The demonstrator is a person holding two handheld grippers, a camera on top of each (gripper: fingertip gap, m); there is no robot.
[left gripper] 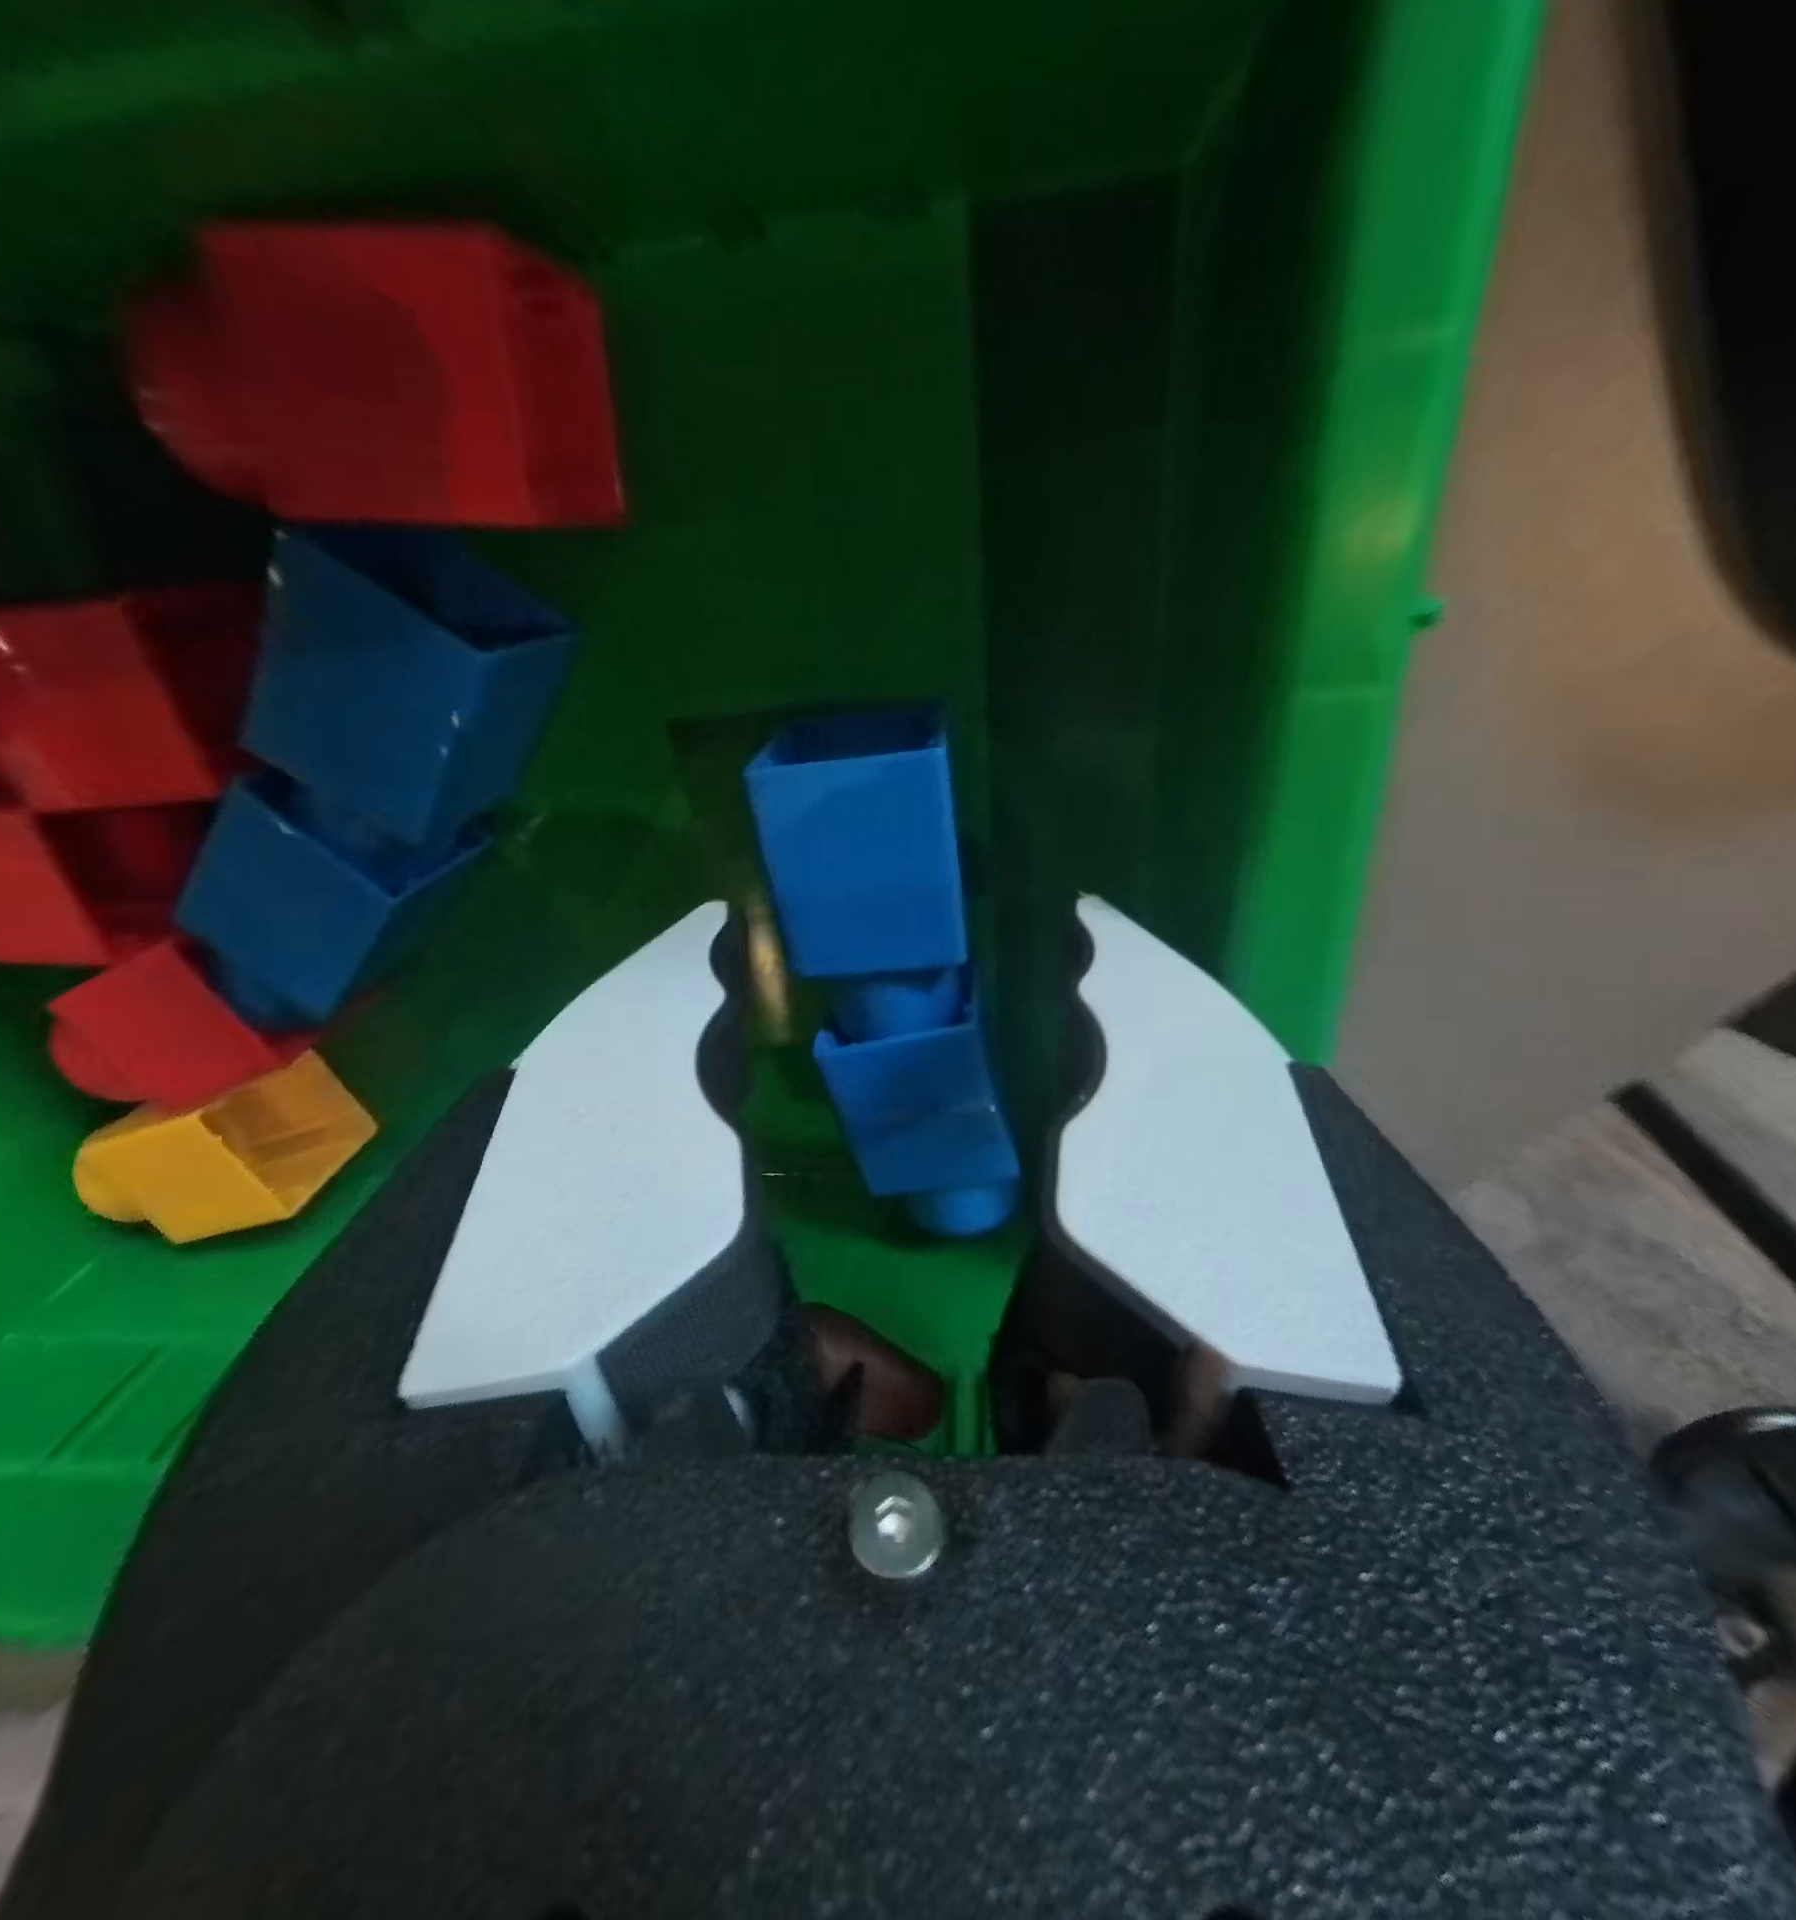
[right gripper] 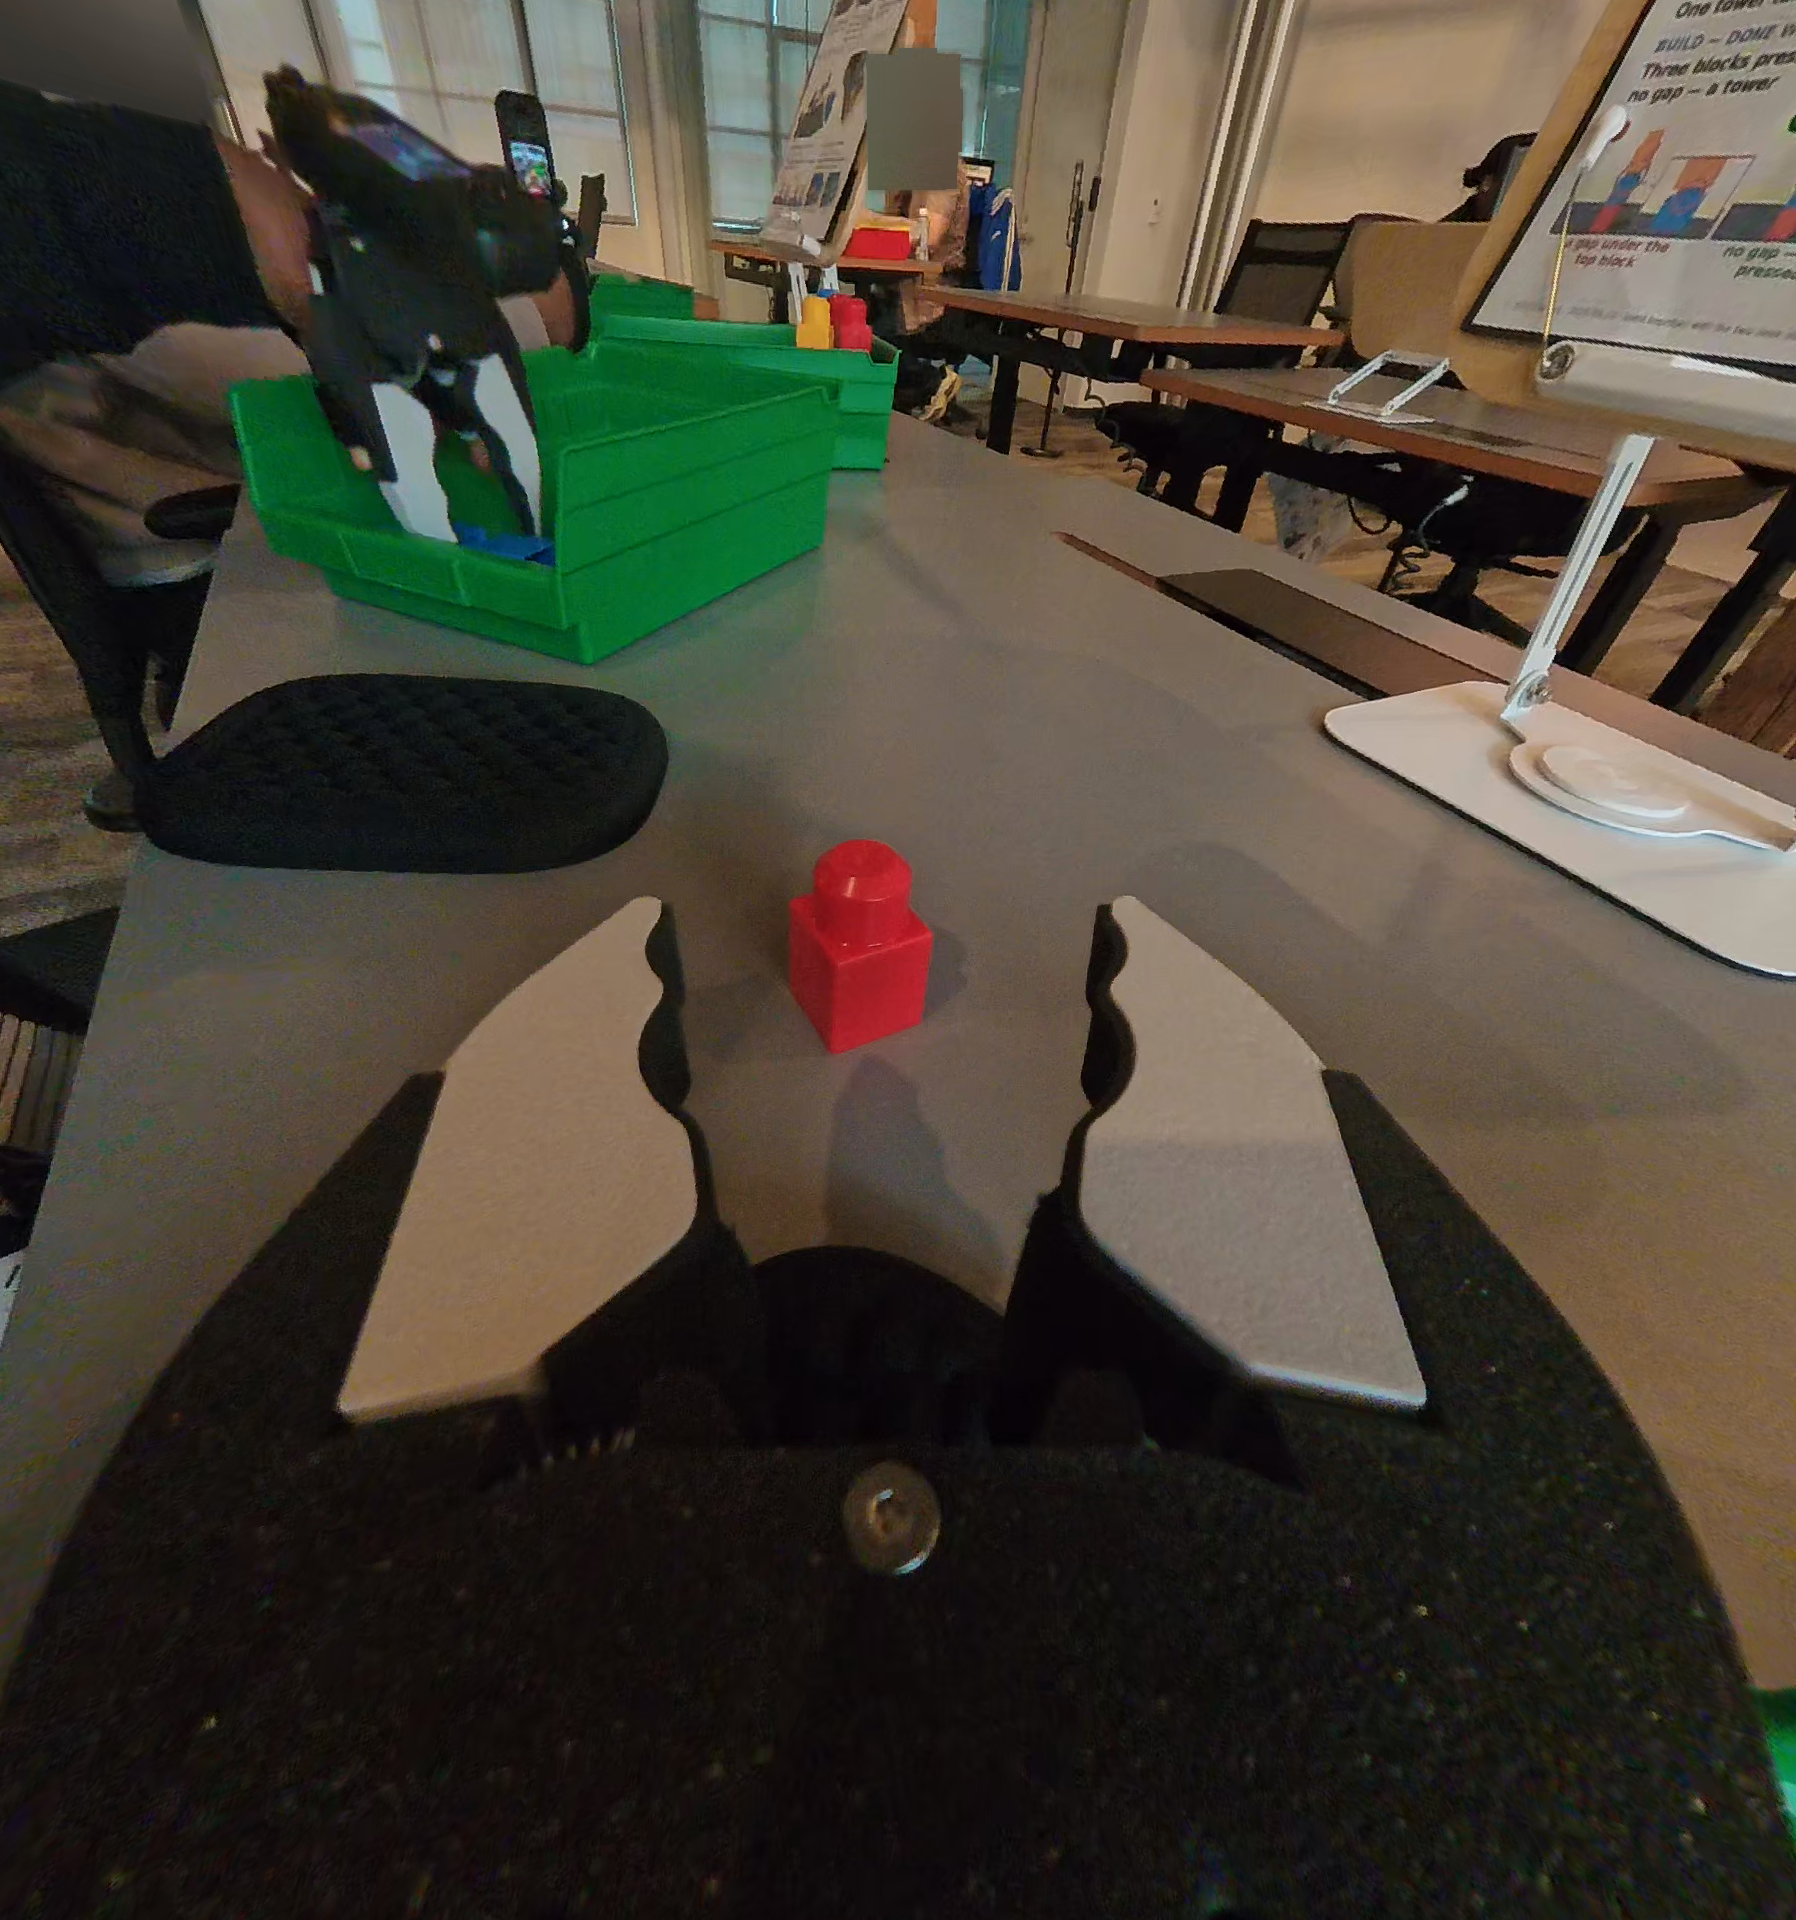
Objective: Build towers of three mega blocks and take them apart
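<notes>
In the left wrist view my left gripper (left gripper: 902, 909) is open inside a green bin (left gripper: 790, 343). A blue stack of two joined blocks (left gripper: 852, 831) lies on the bin floor between its fingertips, not gripped. To the left lie another blue pair (left gripper: 374, 769), red blocks (left gripper: 385, 374) and a yellow block (left gripper: 229, 1153). In the right wrist view my right gripper (right gripper: 886, 904) is open and empty low over the grey table (right gripper: 977, 675). A single red block (right gripper: 860, 951) stands upright just ahead of its fingertips. The left gripper (right gripper: 458, 488) shows reaching down into the bin (right gripper: 665, 499).
A black cushioned pad (right gripper: 406, 769) lies on the table's left edge. A white stand (right gripper: 1600, 790) holding an instruction sheet is at the right. A second green bin (right gripper: 863, 384) with yellow and red blocks (right gripper: 834, 320) sits behind the first. A person's sleeve is at the far left. The left gripper's tips are roughly 45 cm from the right gripper's.
</notes>
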